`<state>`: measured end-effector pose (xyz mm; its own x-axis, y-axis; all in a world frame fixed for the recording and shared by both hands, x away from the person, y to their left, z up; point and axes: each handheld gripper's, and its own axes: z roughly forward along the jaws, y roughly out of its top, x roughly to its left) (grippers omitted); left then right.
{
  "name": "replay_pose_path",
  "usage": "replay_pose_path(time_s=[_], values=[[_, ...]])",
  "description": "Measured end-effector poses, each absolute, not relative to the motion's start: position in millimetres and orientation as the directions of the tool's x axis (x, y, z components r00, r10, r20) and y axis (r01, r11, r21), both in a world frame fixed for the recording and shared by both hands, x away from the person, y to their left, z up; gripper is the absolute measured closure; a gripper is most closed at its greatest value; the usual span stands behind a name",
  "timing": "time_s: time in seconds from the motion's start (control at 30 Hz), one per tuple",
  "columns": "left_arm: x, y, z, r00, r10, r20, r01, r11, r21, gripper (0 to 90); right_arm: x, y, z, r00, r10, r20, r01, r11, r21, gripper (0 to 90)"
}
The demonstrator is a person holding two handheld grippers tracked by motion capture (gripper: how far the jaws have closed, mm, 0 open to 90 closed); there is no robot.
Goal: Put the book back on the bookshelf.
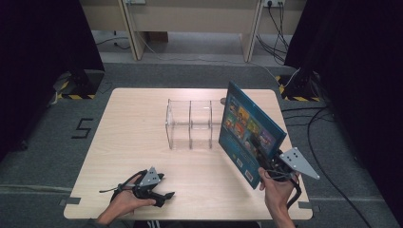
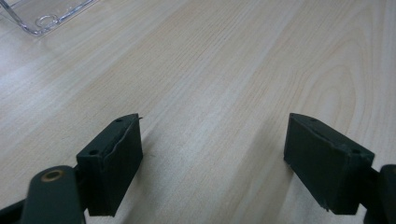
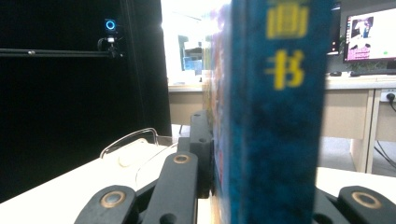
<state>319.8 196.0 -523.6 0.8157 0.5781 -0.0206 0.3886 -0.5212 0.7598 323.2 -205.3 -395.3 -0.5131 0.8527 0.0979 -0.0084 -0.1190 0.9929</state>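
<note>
A blue picture book (image 1: 249, 133) is held raised and tilted above the right part of the wooden table (image 1: 138, 137), clamped near its lower corner by the right gripper (image 1: 267, 164), which is carried in the person's right hand (image 1: 278, 190). In the right gripper view, the 2 black jaws are seen pressed against either side of the book (image 3: 271, 116), whose blue spine with yellow characters faces the camera. The upper part of the book is seen just in front of the right end of a clear plastic organiser (image 1: 192, 124), which is set near the middle of the table and is divided into 3 compartments. Whether the book touches the organiser cannot be told.

The left gripper (image 1: 159, 190) is rested low on the near left part of the table, held in the person's left hand (image 1: 124, 202). In the left gripper view its jaws are seen spread wide apart with nothing between them, bare wood (image 2: 224, 84) lying beneath, and a corner of the organiser (image 2: 42, 14) is visible at the upper left.
</note>
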Motion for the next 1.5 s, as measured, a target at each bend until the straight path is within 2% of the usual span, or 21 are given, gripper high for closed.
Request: replay_pose_path(time_s=[1.07, 1.5], values=[[318.7, 196.2, -523.7, 0.815, 0.578, -0.019, 0.388, -0.522, 0.76, 17.6, 381.1, -169.4, -394.0, -0.444, 0.891, 0.091, -0.026, -0.115, 0.993, 82.3], [318.5, 196.3, -523.9, 0.817, 0.577, -0.019, 0.387, -0.523, 0.76, 17.4, 402.2, -159.5, -401.3, -0.421, 0.897, 0.136, -0.013, -0.156, 0.988, 82.3]])
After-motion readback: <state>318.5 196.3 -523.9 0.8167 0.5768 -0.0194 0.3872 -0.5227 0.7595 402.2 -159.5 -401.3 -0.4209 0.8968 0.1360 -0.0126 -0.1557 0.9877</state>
